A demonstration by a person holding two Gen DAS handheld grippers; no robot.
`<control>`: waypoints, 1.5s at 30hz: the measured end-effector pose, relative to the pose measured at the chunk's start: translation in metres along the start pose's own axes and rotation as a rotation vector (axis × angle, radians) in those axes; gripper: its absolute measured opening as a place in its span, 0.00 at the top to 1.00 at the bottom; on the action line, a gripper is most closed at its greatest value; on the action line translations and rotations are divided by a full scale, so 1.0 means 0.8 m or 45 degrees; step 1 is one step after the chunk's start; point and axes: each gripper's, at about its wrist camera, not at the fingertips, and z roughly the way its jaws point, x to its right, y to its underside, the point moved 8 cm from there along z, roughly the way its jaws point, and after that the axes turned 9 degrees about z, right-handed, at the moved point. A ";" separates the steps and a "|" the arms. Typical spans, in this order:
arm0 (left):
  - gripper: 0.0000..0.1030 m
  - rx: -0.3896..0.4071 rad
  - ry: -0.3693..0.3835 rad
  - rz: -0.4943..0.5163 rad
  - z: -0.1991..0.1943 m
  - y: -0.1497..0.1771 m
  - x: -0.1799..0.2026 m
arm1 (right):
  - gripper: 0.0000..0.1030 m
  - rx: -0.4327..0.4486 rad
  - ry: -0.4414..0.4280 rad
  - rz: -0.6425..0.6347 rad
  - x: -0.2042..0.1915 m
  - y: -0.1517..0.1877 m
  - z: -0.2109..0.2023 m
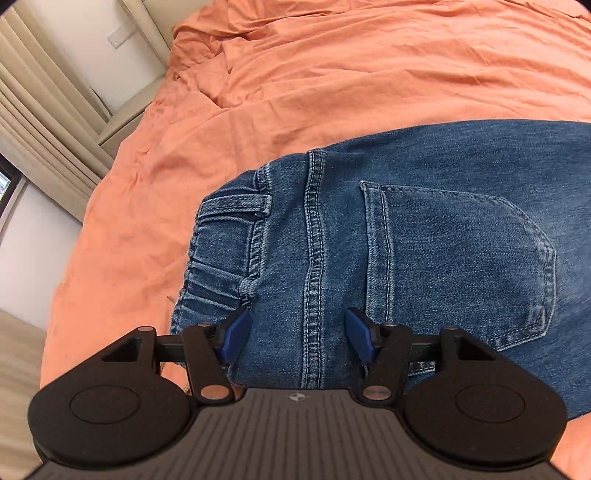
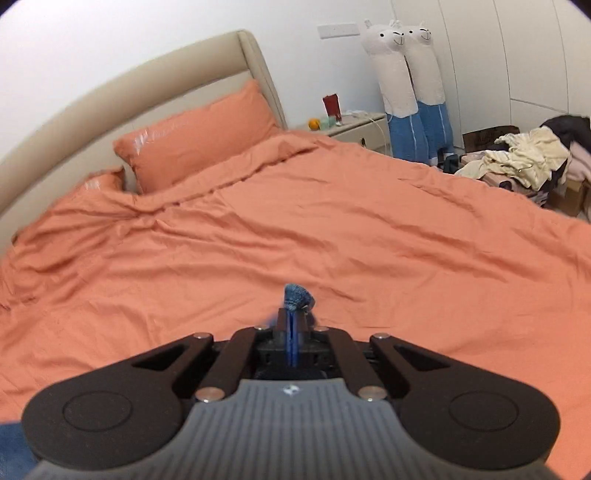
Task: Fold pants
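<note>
Hovering over the denim pants (image 1: pixel 424 240) at lower right on the wrinkled orange bedsheet (image 1: pixel 332 74), my left gripper (image 1: pixel 297 334) stands released; my right gripper (image 2: pixel 293 325) is clenched on a small denim fold.

A wide bed (image 2: pixel 369 229) with a wrinkled orange cover fills most of the room. Two orange pillows (image 2: pixel 199 136) lean against a beige padded headboard (image 2: pixel 122 92) at its far left corner. Beside that end stands a pale nightstand (image 2: pixel 354 127) against the white wall (image 2: pixel 147 33). Two tall llama-shaped cushions (image 2: pixel 406 85) stand near white wardrobe doors (image 2: pixel 517 55). Beige curtains (image 1: pixel 40 107) hang by a window (image 1: pixel 7 181).
</note>
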 end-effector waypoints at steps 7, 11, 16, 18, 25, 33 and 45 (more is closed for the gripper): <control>0.31 -0.002 0.001 0.005 0.002 0.002 0.003 | 1.00 -0.193 0.141 0.080 0.060 0.084 0.065; 0.31 0.022 0.038 -0.050 -0.005 0.003 -0.006 | 0.96 -0.242 0.160 0.049 0.064 0.097 0.075; 0.26 0.093 0.085 -0.258 -0.030 0.010 -0.052 | 0.70 -0.256 0.114 0.017 0.045 0.100 0.053; 0.23 0.113 0.123 -0.395 -0.036 0.022 -0.076 | 0.70 -0.274 0.078 0.034 0.033 0.114 0.047; 0.21 0.104 0.329 -0.877 -0.018 0.096 -0.135 | 0.69 -0.329 -0.021 0.144 -0.009 0.181 0.032; 0.16 0.220 0.684 -1.441 0.042 0.138 -0.134 | 0.57 -0.369 -0.079 0.178 -0.061 0.222 0.013; 0.70 0.093 0.471 -1.278 0.059 0.071 -0.144 | 0.54 -0.347 -0.060 0.196 -0.088 0.243 0.001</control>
